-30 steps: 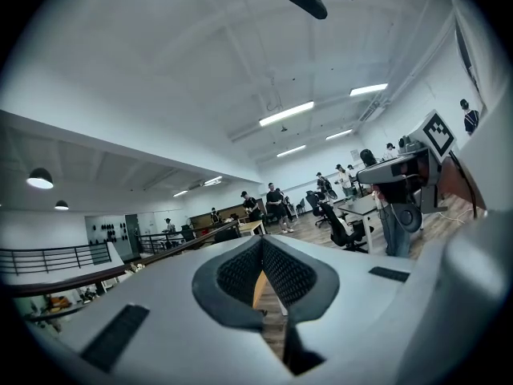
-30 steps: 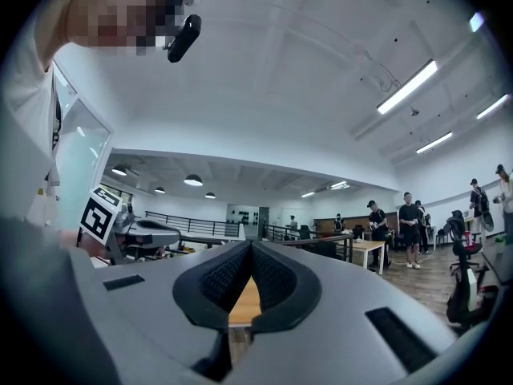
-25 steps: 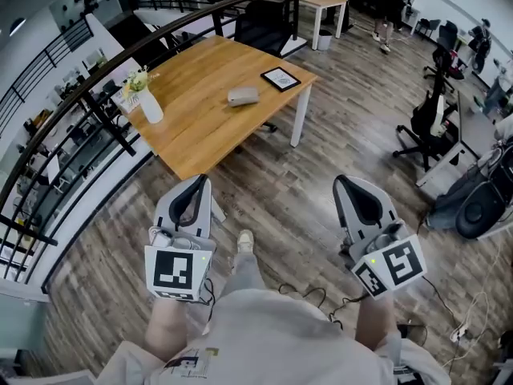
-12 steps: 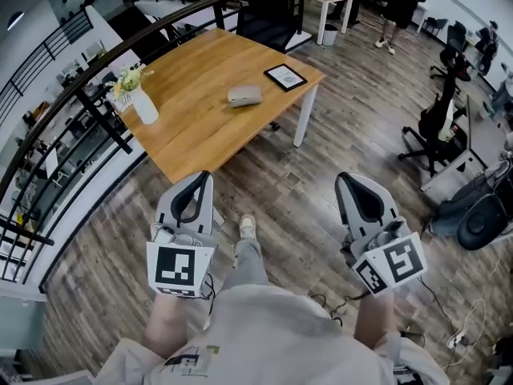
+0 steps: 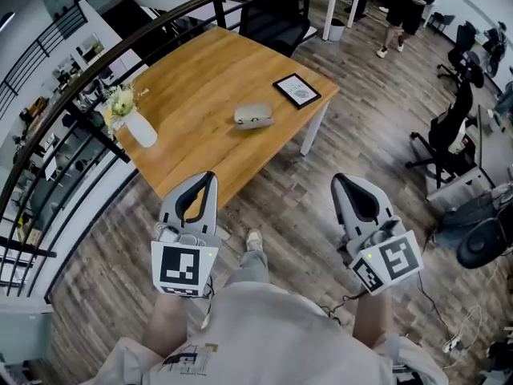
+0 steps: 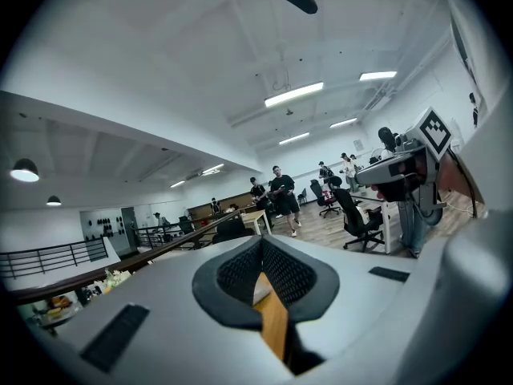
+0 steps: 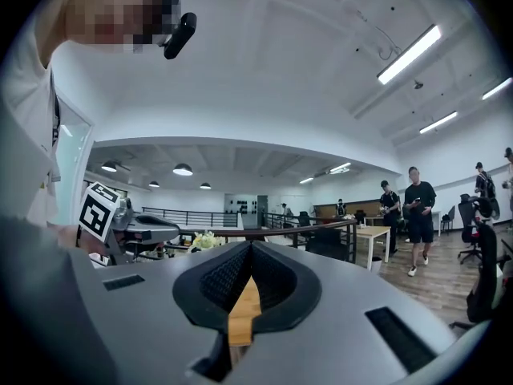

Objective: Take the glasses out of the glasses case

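A closed grey glasses case [image 5: 253, 115] lies on the wooden table [image 5: 200, 95], towards its right side in the head view. Both grippers are held level over the floor, short of the table's near edge. My left gripper [image 5: 206, 180] has its jaws together and holds nothing; its tip reaches the table's near corner in the picture. My right gripper [image 5: 341, 182] is shut and empty too, out over bare floor right of the table. Each gripper view shows its own closed jaws, left gripper [image 6: 260, 251] and right gripper [image 7: 248, 251], with a strip of tabletop between them.
A white vase of flowers [image 5: 136, 125] stands at the table's left edge, a framed picture [image 5: 297, 90] at its right corner. A black chair [image 5: 276, 18] sits behind the table. A dark railing [image 5: 88, 95] runs along the left. Office chairs [image 5: 449, 139] and cables [image 5: 453, 331] are at right.
The person has walked towards the table, which now sits lower and nearer in the head view. Both grippers came forward with the person and stayed shut.
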Demonstrator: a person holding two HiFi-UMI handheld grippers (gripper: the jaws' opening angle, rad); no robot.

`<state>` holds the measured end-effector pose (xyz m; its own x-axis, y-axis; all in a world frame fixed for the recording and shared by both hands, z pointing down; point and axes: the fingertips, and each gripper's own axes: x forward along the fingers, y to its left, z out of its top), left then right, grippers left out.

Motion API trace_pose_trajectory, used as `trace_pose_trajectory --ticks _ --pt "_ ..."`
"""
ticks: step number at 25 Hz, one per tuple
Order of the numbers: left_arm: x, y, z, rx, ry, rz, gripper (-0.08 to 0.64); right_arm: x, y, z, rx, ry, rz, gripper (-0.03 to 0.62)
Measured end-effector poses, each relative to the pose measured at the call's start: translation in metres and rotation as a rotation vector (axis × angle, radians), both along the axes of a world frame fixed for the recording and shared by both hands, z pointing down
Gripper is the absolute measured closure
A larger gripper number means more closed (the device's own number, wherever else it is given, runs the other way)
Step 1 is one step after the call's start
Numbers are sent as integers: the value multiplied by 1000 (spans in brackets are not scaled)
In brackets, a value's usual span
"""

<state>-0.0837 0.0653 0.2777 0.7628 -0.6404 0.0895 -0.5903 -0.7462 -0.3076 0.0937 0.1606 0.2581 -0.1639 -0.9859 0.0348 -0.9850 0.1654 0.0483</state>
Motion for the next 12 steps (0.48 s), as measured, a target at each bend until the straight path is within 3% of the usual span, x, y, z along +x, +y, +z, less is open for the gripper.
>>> trace_pose_trajectory --ticks 7,12 --pt "21 -130 -3 -11 -11 14 543 10 -138 1 -53 6 -24 568" --pt "27 -201 0 -7 -11 29 543 14 -206 0 -100 27 -32 568"
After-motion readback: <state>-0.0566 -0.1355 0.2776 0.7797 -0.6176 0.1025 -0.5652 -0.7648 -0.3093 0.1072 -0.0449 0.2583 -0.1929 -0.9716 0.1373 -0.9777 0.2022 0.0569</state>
